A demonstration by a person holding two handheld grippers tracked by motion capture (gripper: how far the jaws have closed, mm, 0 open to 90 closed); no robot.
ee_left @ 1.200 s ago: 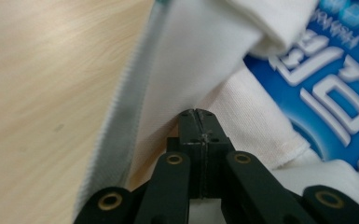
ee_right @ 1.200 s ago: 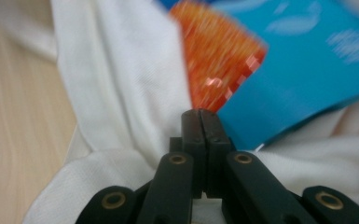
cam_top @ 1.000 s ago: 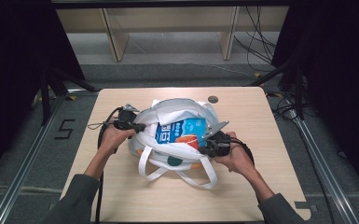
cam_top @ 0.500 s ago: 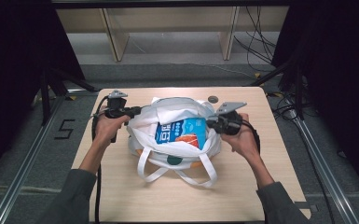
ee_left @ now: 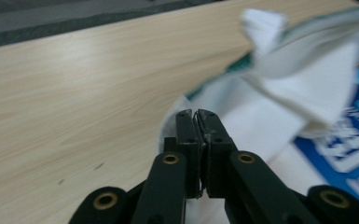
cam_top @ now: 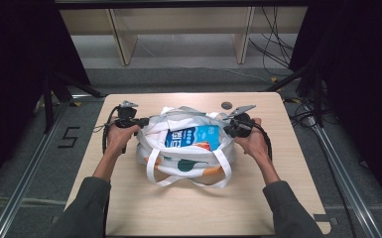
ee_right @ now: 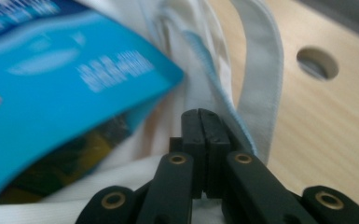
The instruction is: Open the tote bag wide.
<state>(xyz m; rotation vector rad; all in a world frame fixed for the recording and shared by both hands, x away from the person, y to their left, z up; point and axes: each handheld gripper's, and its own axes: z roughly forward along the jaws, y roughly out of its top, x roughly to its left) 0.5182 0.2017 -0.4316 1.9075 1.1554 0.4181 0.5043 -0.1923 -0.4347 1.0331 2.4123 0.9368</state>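
Since the earlier frame both hands have drawn apart, stretching the white bag point(cam_top: 186, 148) open mid-counter point(cam_top: 129, 208). The left claw point(ee_left: 196, 114) pinches the bag's left rim; the right claw point(ee_right: 200, 114) is clamped on its right rim. Pulled harder, the fabric may slip free, or the blue packet point(cam_top: 193, 136) inside the bag could tip out.

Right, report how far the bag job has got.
Done: the blue packet sits inside the white bag. In hand: the left gripper and right gripper are shut on the bag's rim at opposite sides, holding it wide. Left, probably: letting go or closing it.
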